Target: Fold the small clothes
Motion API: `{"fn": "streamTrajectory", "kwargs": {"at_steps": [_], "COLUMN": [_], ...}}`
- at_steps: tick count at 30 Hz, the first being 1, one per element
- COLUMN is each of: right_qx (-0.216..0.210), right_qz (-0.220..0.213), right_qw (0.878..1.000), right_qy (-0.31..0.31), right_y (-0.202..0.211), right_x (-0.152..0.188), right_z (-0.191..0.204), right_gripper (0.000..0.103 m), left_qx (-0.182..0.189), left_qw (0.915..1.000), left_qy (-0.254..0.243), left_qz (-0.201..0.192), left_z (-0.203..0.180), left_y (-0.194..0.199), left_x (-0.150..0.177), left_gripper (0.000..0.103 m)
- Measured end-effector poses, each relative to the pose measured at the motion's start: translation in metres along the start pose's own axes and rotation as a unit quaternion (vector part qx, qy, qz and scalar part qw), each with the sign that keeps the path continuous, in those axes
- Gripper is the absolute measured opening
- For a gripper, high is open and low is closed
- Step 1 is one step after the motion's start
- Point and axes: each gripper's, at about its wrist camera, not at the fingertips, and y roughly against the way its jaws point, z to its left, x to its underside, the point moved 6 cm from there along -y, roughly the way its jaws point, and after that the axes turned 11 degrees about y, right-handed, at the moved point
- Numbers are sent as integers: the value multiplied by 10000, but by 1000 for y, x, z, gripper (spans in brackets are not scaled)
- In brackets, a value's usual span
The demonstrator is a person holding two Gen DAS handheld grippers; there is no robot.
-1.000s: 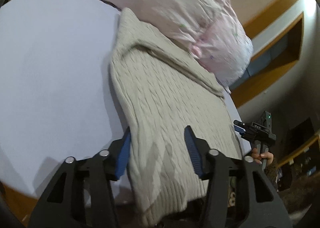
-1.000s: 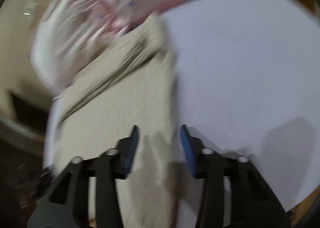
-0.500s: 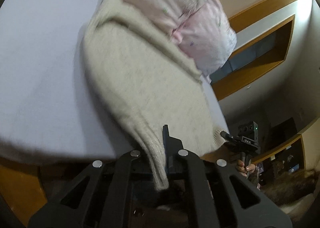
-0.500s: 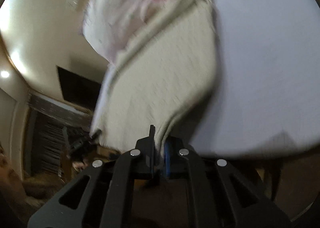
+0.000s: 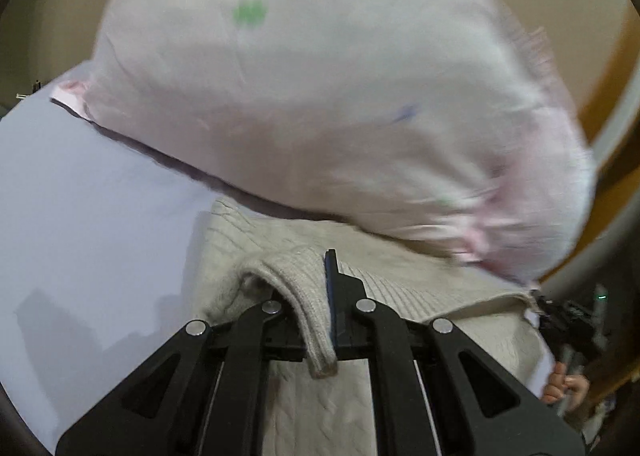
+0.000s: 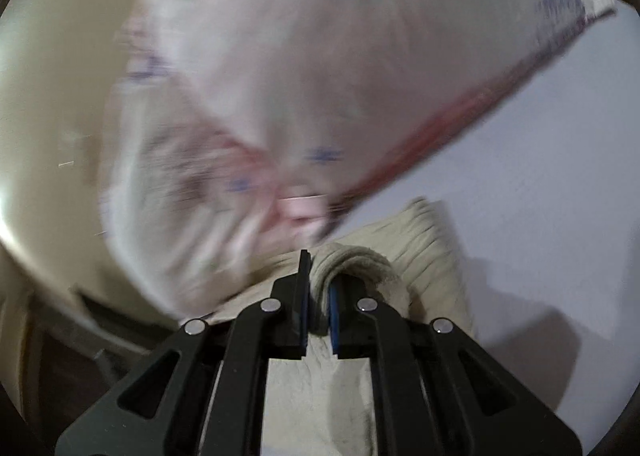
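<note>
A beige cable-knit sweater (image 5: 420, 288) lies on a pale lavender bed sheet (image 5: 92, 208). My left gripper (image 5: 316, 296) is shut on a folded-over hem of the sweater and holds it above the rest of the garment. My right gripper (image 6: 318, 296) is shut on the sweater's other hem corner (image 6: 360, 260), also doubled over the sweater body (image 6: 424, 256). In the left wrist view the right gripper (image 5: 572, 312) and the hand holding it show at the far right edge.
A large white-pink pillow (image 5: 320, 96) with small printed marks lies just beyond the sweater and rests on its far edge; it also fills the right wrist view (image 6: 300, 76). The sheet (image 6: 540, 196) stretches to the right. Wooden wall trim (image 5: 612, 128) stands behind.
Both grippers closed on the sweater's near hem, lifted it, and carried it forward over the garment toward the pillow, doubling the sweater over itself.
</note>
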Motion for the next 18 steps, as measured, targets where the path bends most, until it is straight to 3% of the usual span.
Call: {"fn": "streamTrajectory", "kwargs": {"at_steps": [3, 4, 5, 6, 7, 8, 9, 10, 11, 13, 15, 18], "right_qx": [244, 228, 196, 128, 101, 199, 272, 357, 323, 252, 179, 91], "right_qz": [192, 223, 237, 194, 91, -93, -263, -407, -537, -609, -694, -611], "right_qw": [9990, 9987, 9986, 9989, 9993, 9995, 9992, 9985, 9979, 9971, 9955, 9954], "right_qy": [-325, -402, -428, -416, -346, -213, -103, -6, 168, 371, 623, 738], "right_y": [-33, -38, -41, -43, -42, -37, -29, -23, -13, 2, 10, 7], "right_x": [0, 0, 0, -2, -5, -9, -12, -13, -13, -10, 1, 10], "right_z": [-17, -18, -18, -16, -13, -10, -7, -4, 1, 8, 13, 17], "right_gripper": [12, 23, 41, 50, 73, 89, 93, 95, 95, 96, 97, 98], "left_qx": [-138, -88, 0, 83, 214, 296, 353, 309, 246, 220, 218, 83], "left_qw": [9995, 9994, 9992, 9991, 9987, 9985, 9985, 9991, 9995, 9993, 9995, 9984], "left_qy": [65, 107, 161, 189, 210, 217, 216, 207, 190, 133, 219, 396], "left_qz": [268, 315, 363, 383, 400, 396, 362, 204, -41, -270, -53, 385], "left_z": [6, 9, 11, 12, 12, 12, 13, 16, 21, 28, 38, 53], "left_y": [-27, -26, -25, -22, -15, -7, 0, 13, 29, 48, 53, 39], "left_x": [3, 5, 5, 4, 3, 1, 0, -2, -3, -2, 6, 23], "left_gripper": [6, 7, 8, 10, 13, 16, 35, 70, 84, 89, 89, 78]}}
